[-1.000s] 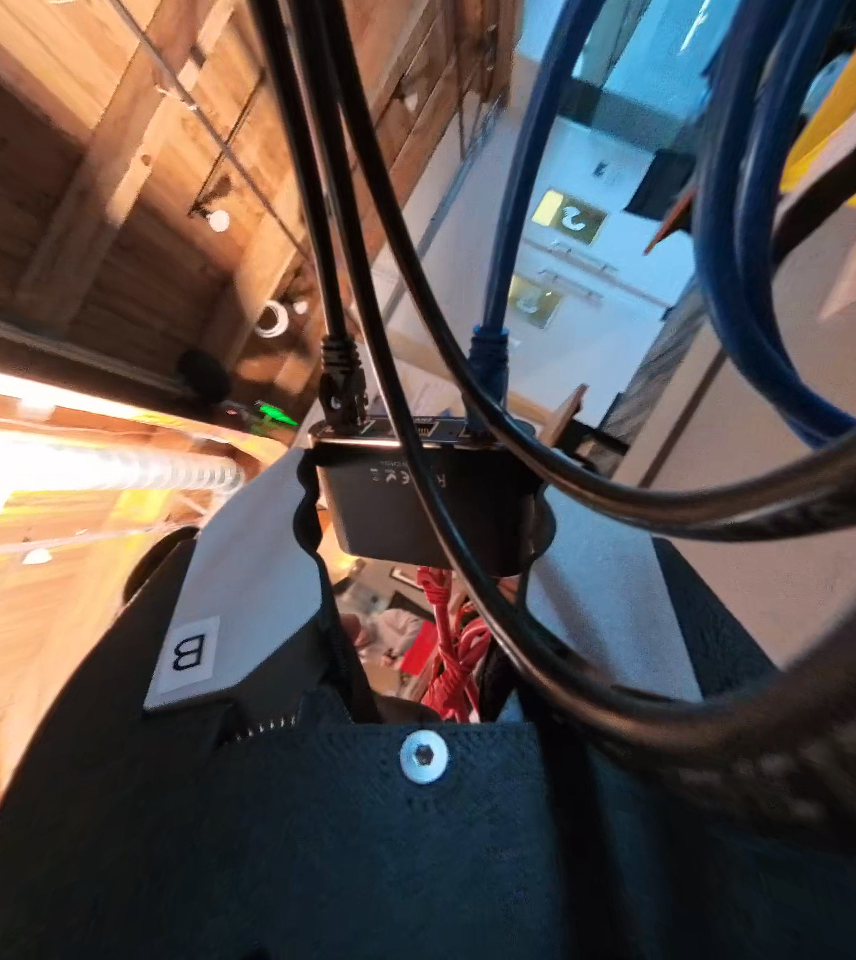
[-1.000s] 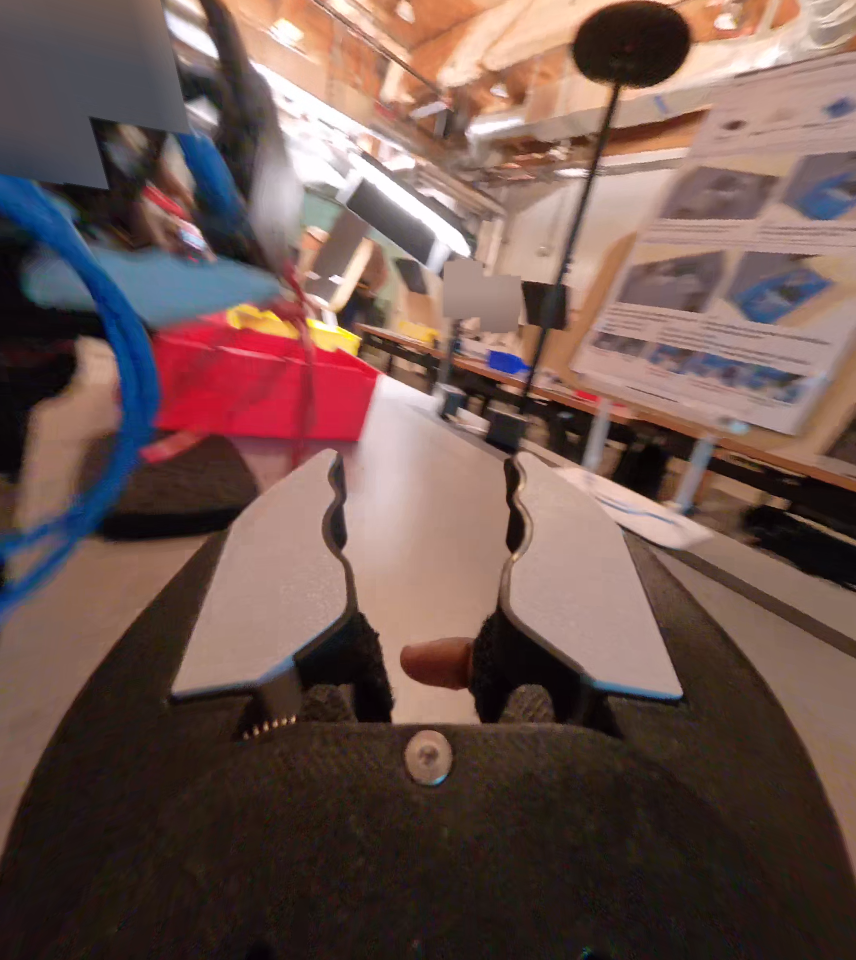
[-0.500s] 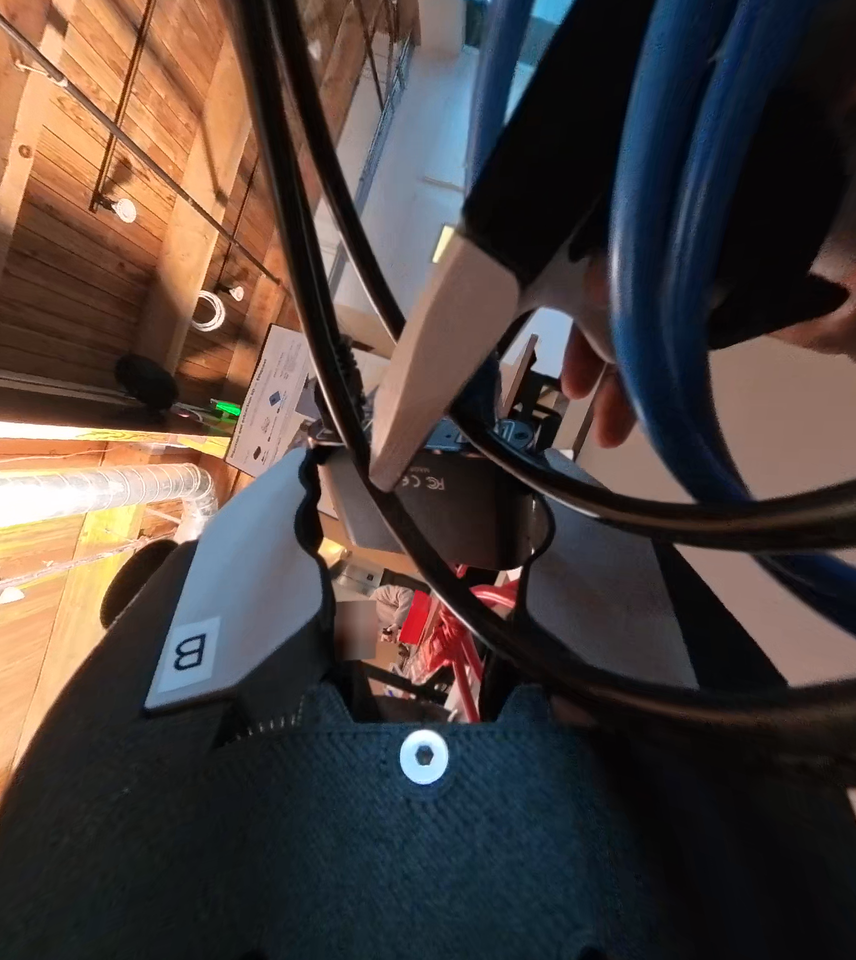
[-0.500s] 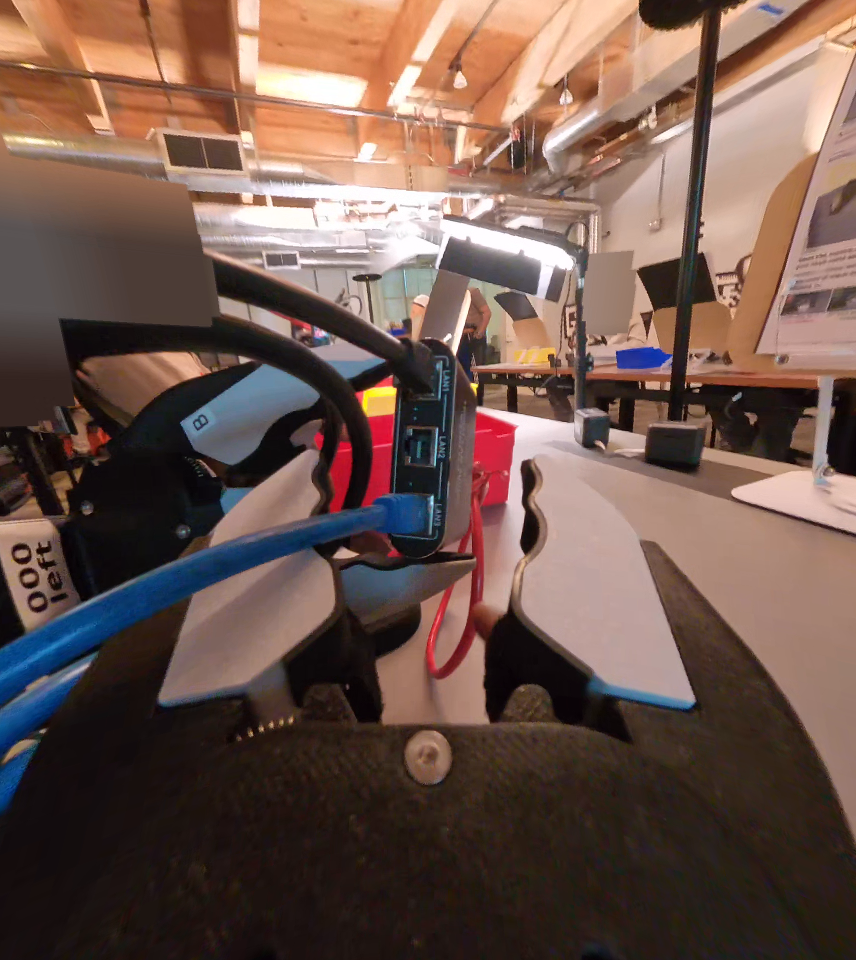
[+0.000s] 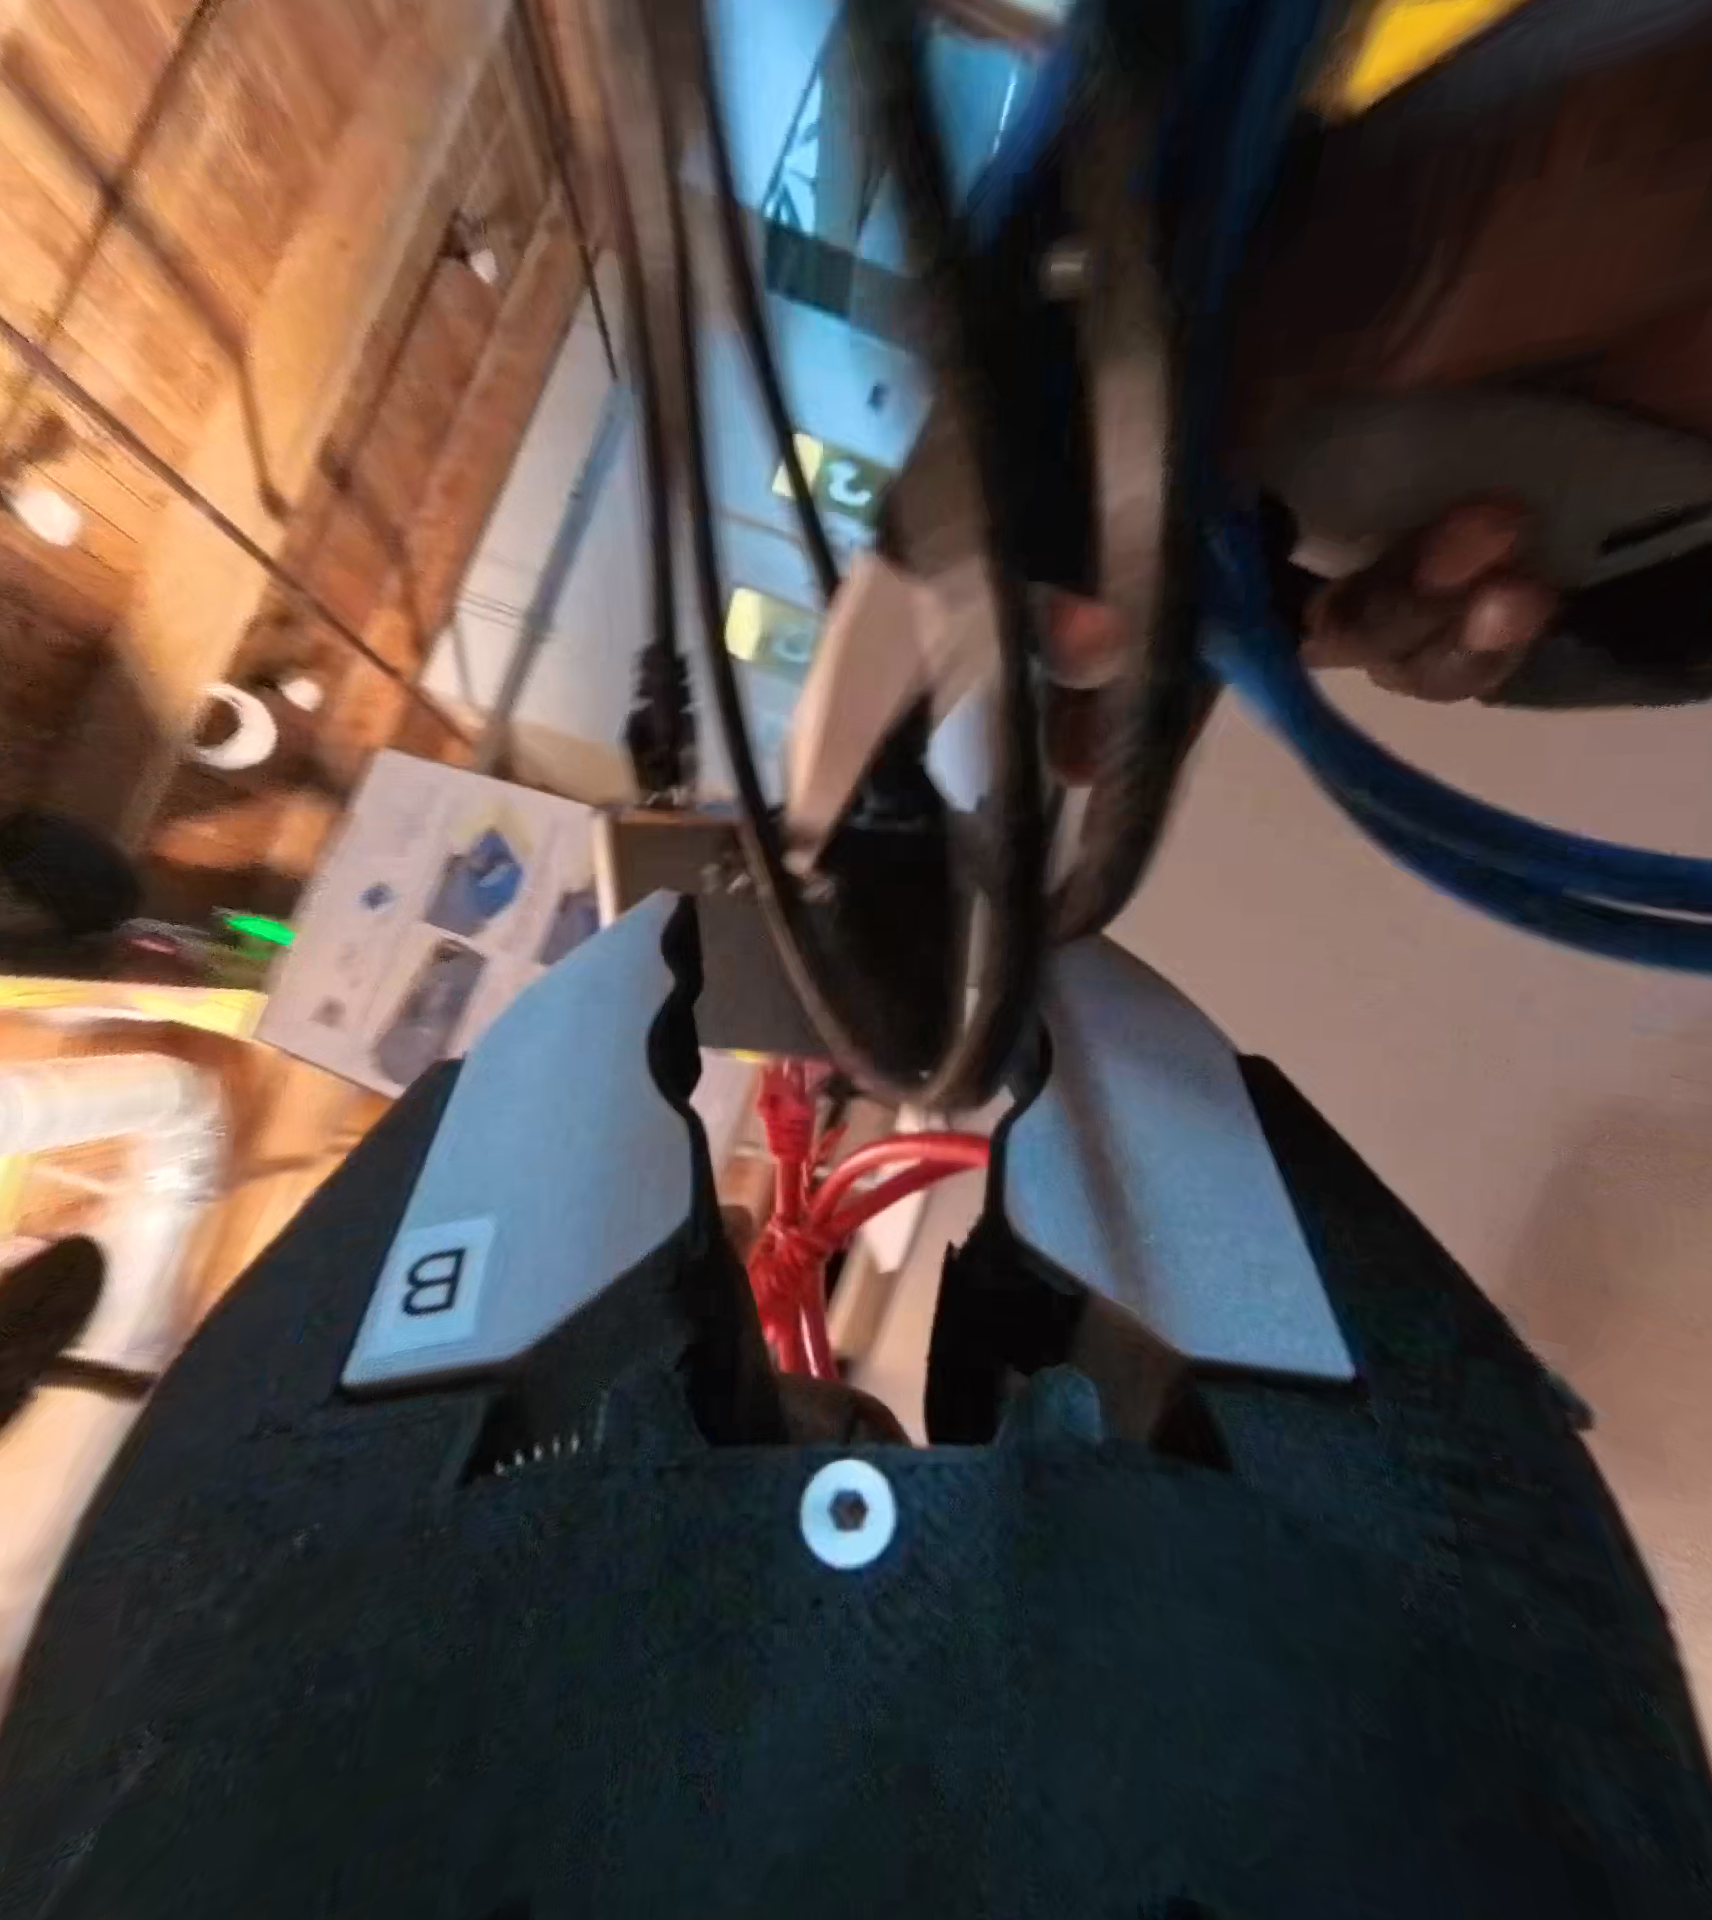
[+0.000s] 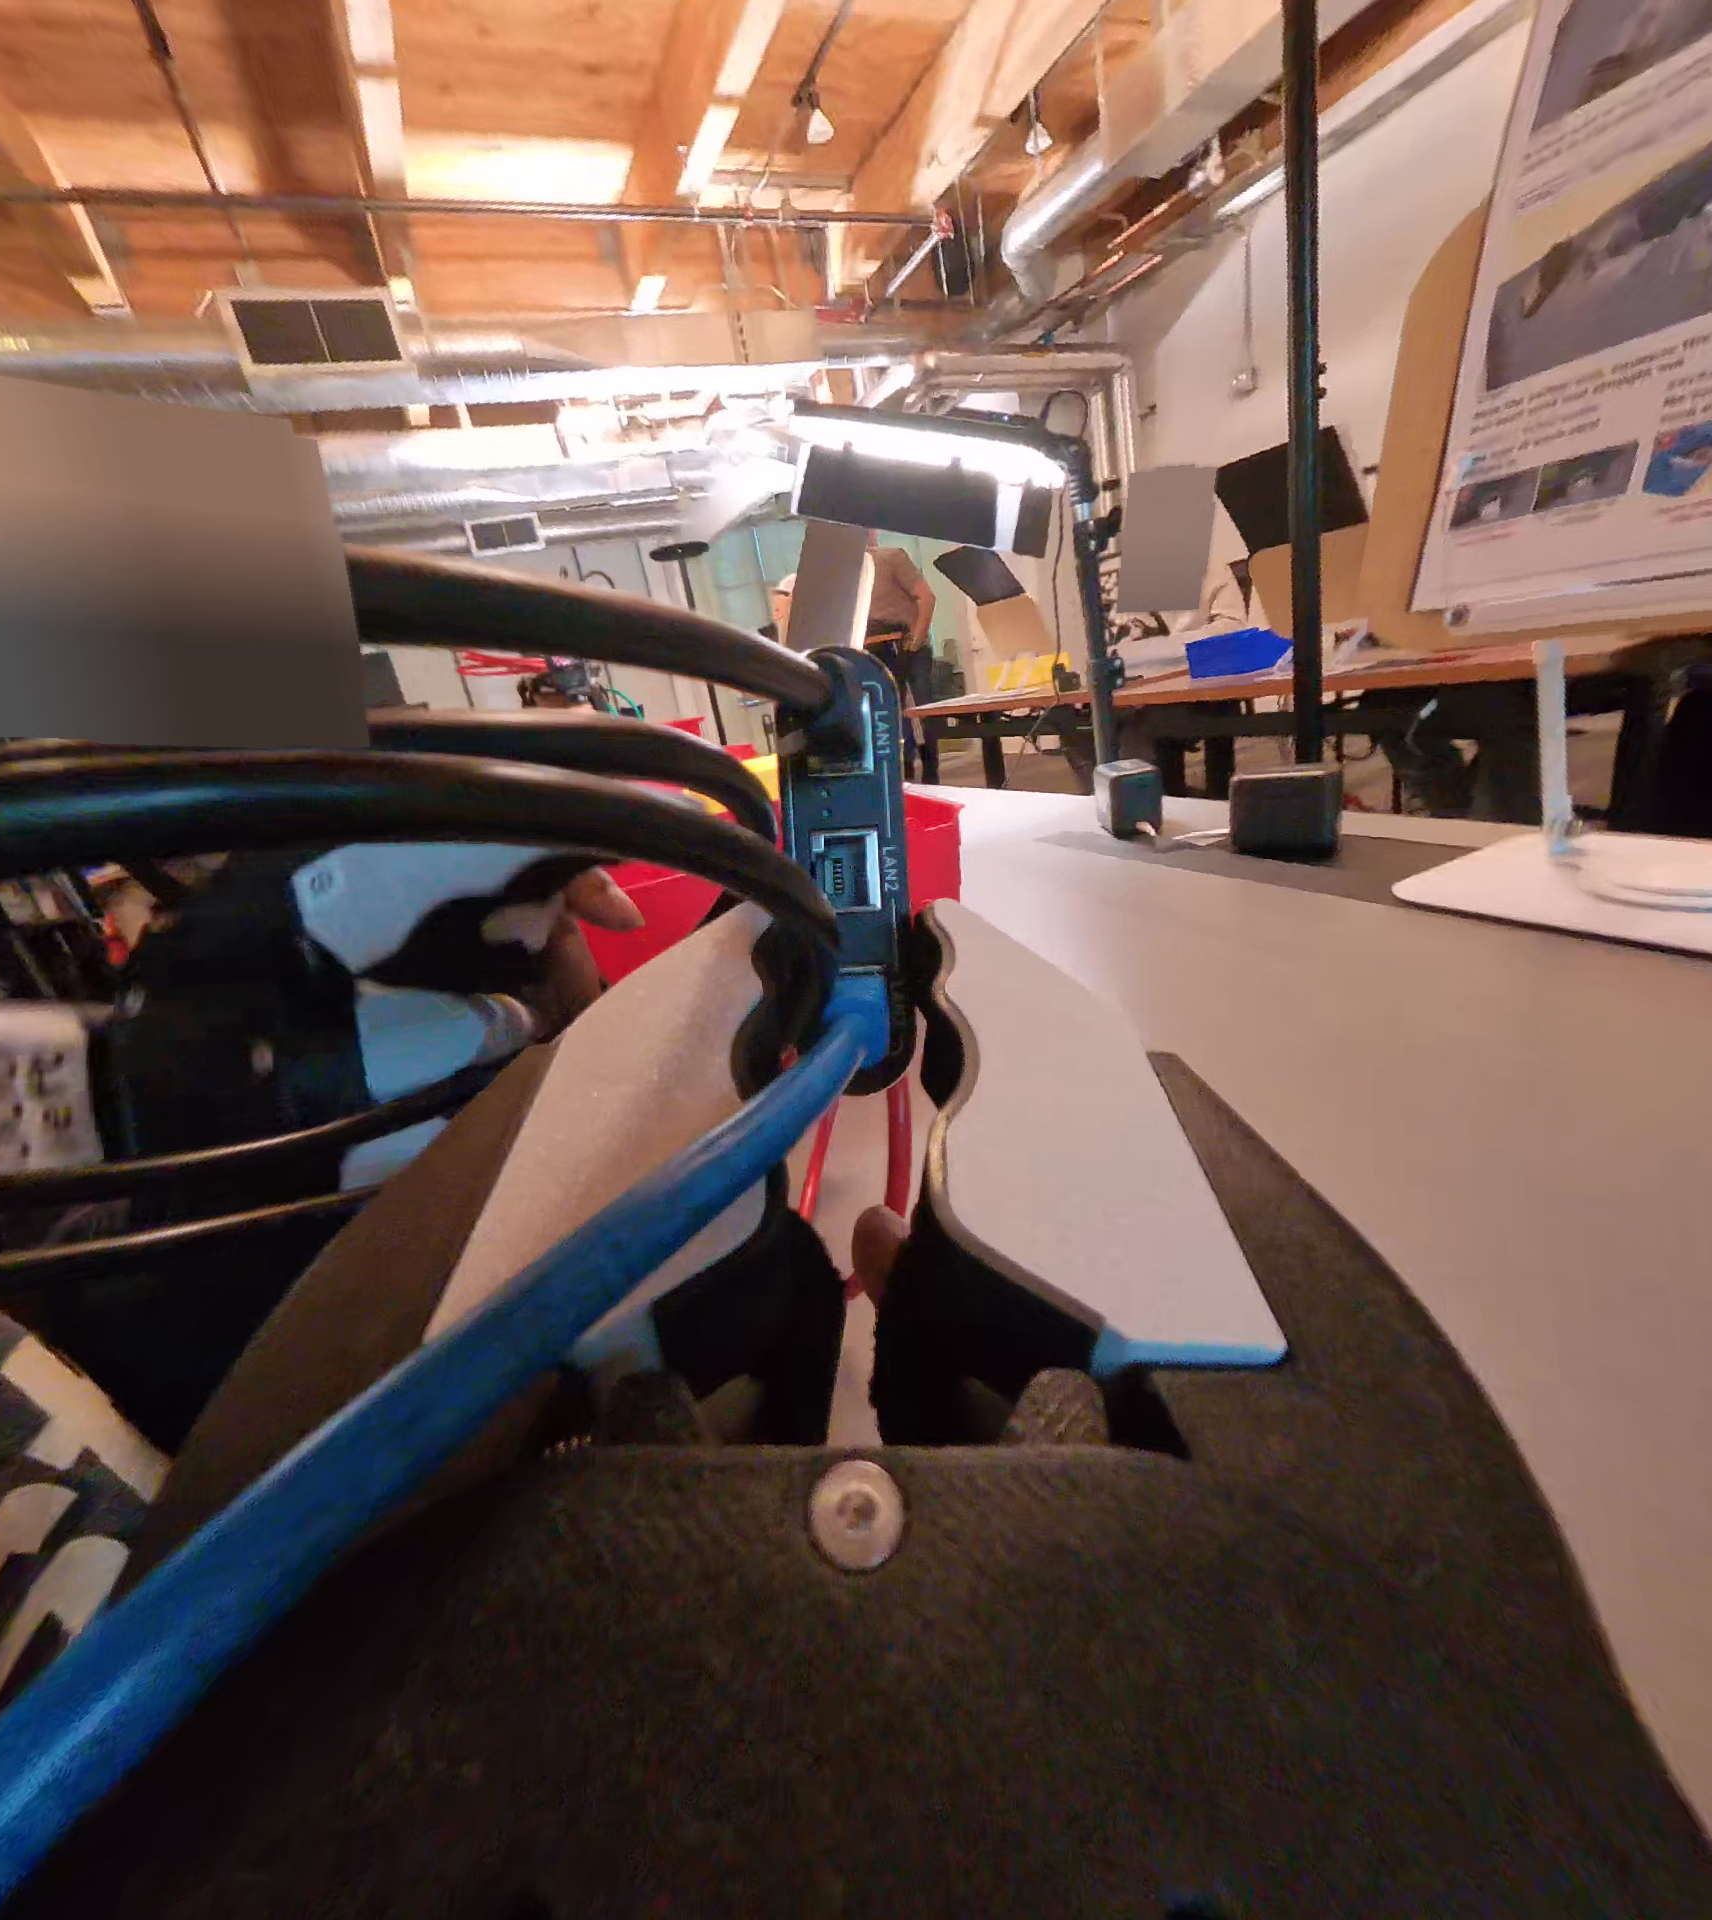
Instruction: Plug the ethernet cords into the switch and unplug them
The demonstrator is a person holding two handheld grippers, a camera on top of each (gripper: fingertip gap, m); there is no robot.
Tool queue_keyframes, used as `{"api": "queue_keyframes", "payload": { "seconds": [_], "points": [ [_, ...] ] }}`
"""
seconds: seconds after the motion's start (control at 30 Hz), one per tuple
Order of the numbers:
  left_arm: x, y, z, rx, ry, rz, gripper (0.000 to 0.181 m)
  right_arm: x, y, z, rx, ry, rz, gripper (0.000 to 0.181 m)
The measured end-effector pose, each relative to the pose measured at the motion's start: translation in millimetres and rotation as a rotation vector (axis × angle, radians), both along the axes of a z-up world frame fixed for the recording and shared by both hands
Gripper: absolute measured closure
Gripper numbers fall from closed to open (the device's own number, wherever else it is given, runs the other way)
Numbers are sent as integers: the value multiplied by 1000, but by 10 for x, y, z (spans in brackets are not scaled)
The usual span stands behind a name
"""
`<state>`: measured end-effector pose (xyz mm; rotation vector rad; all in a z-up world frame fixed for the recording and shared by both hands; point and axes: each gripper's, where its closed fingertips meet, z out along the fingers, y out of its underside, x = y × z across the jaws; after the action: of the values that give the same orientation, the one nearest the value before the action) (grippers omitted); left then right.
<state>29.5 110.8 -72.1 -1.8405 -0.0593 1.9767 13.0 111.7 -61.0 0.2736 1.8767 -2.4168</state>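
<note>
The left gripper (image 5: 857, 997) pinches the switch (image 6: 847, 862) steady so the right gripper (image 6: 857, 1023), closed on the blue cord's (image 6: 478, 1340) plug at the switch's six o'clock port, can pull it free.

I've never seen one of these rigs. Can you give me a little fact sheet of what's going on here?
Switch: small dark box, standing on end
Top port: black cord plugged in
Middle port: empty
Bottom port: blue cord plugged in
Right gripper: closed on the blue cord's plug
Left gripper: at the switch, grip blurred
Behind: red bin on grey table
</note>
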Motion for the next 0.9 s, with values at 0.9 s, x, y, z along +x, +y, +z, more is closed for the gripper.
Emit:
{"api": "queue_keyframes", "payload": {
  "seconds": [0.9],
  "points": [
    [-305,-264,34,1068,-890,-562,118,-49,233,-184,72,-345,403,159]
  ]
}}
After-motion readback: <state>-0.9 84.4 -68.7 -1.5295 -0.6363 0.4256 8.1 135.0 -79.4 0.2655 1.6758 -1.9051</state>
